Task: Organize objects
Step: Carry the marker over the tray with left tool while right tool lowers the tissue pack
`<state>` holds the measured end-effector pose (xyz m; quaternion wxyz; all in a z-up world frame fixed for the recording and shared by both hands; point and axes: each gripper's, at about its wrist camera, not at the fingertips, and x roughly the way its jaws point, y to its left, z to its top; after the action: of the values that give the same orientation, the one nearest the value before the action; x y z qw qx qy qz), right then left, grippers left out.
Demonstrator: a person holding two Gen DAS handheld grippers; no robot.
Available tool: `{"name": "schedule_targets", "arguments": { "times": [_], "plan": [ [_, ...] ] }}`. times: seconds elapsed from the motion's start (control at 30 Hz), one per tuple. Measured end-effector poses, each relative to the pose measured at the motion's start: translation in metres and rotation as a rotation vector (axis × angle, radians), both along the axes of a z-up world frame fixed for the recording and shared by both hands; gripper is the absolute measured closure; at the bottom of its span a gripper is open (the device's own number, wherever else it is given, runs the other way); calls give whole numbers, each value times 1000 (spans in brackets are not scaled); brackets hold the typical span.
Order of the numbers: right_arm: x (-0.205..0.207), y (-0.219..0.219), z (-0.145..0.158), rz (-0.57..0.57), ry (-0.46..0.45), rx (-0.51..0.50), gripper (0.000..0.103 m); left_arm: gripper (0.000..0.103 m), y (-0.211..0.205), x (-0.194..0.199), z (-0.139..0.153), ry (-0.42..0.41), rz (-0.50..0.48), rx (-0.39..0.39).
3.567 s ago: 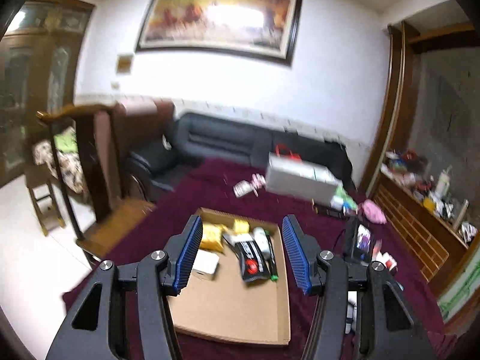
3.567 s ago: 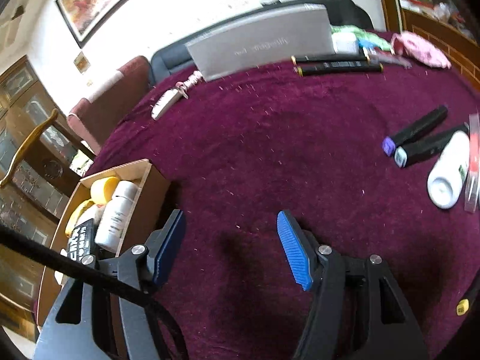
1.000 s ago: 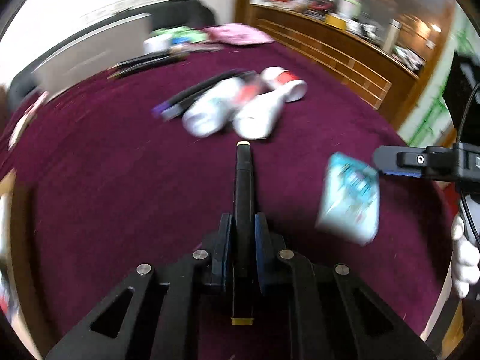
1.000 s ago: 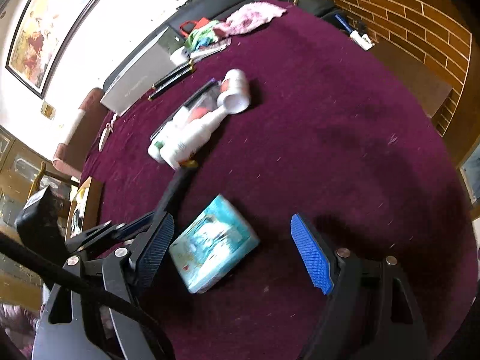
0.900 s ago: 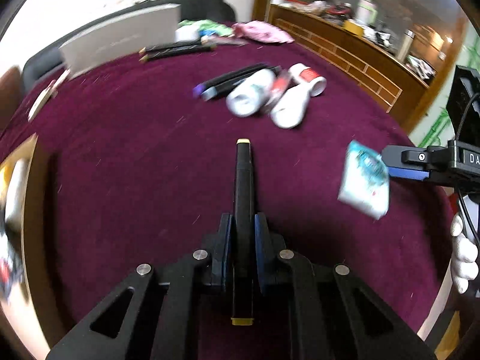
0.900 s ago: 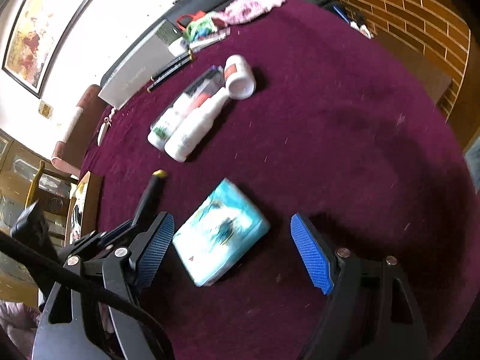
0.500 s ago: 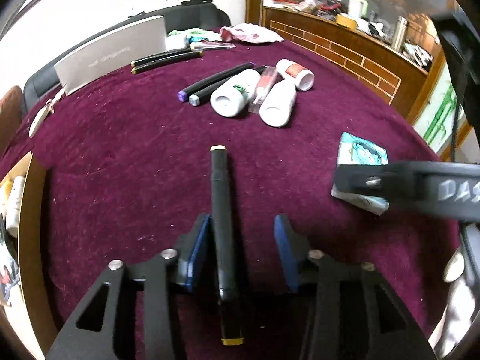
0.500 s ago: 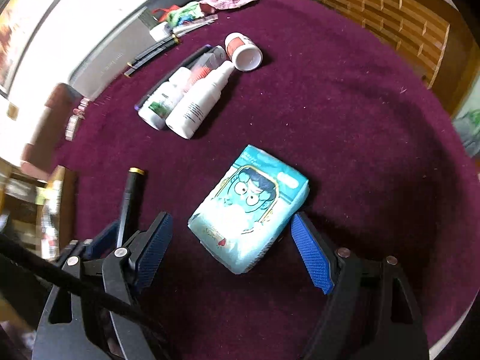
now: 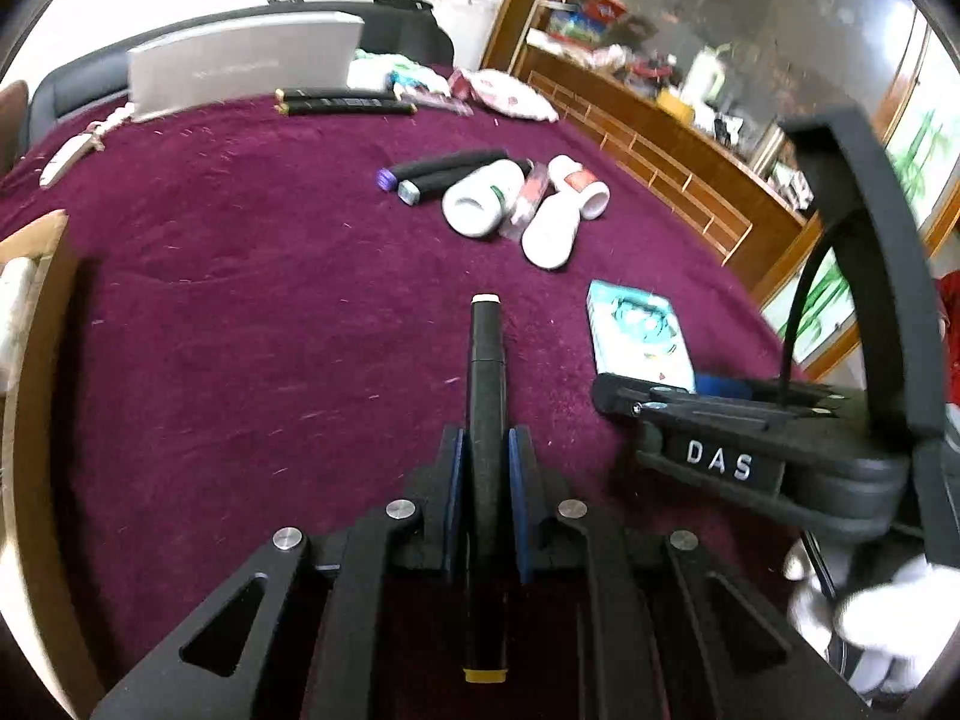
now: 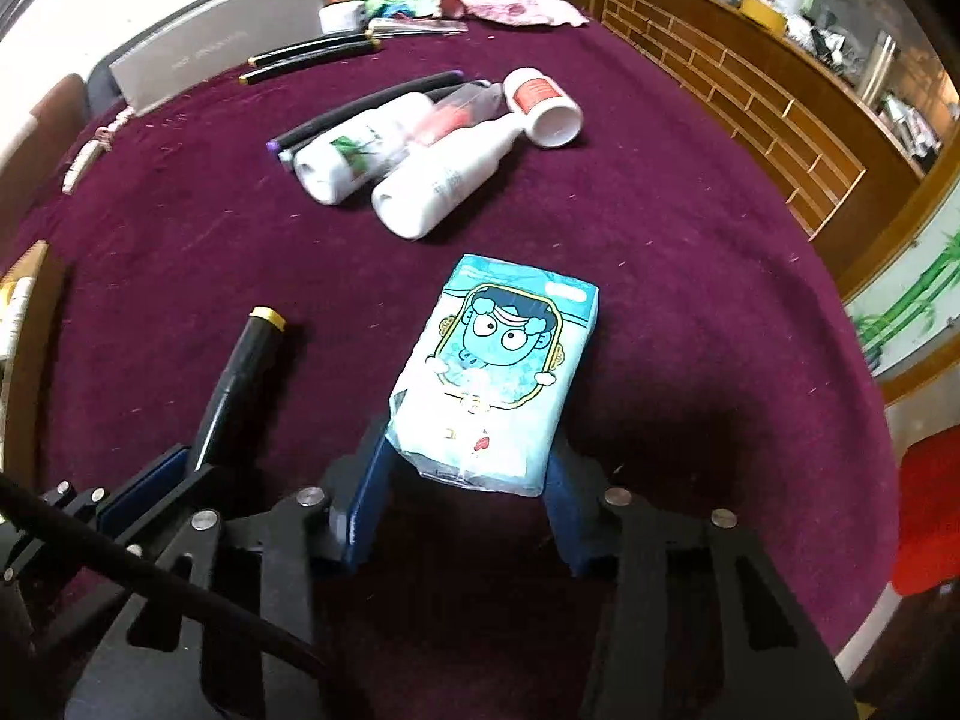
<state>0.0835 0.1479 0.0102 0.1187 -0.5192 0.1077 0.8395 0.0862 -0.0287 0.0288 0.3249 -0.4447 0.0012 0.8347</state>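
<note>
Left claw [image 9: 486, 468] is clamped on the black marker [image 9: 487, 396], right claw [image 10: 465, 480] is squeezing the blue tissue pack [image 10: 495, 372], both low over the maroon bench [image 10: 690, 252].

Black marker [image 9: 487, 420] clamped lengthwise between left jaws; teal tissue pack [image 10: 498, 381] flat on cloth, between right jaws.

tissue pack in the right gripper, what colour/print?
Light blue tissue pack printed with a blue cartoon face; clearest in the right wrist view.
</note>
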Motion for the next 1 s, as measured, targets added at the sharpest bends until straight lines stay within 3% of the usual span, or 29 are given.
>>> {"name": "schedule_targets", "arguments": {
  "times": [0.27,0.4,0.57,0.7,0.83,1.0],
  "plan": [
    [16,-15,29,53,136,-128,61,92,-80,30,54,123,114,145],
    [15,-36,42,116,204,-201,61,91,-113,40,71,177,173,176],
    [0,-75,59,228,227,-255,61,91,-166,43,79,205,280,183],
    [-7,-119,70,343,239,-288,61,91,-206,38,70,211,387,117],
    [-16,-167,66,454,199,-329,61,91,-245,26,45,144,495,90],
    [-26,-226,53,584,126,-344,61,91,-270,18,13,58,552,41]
  ]
}}
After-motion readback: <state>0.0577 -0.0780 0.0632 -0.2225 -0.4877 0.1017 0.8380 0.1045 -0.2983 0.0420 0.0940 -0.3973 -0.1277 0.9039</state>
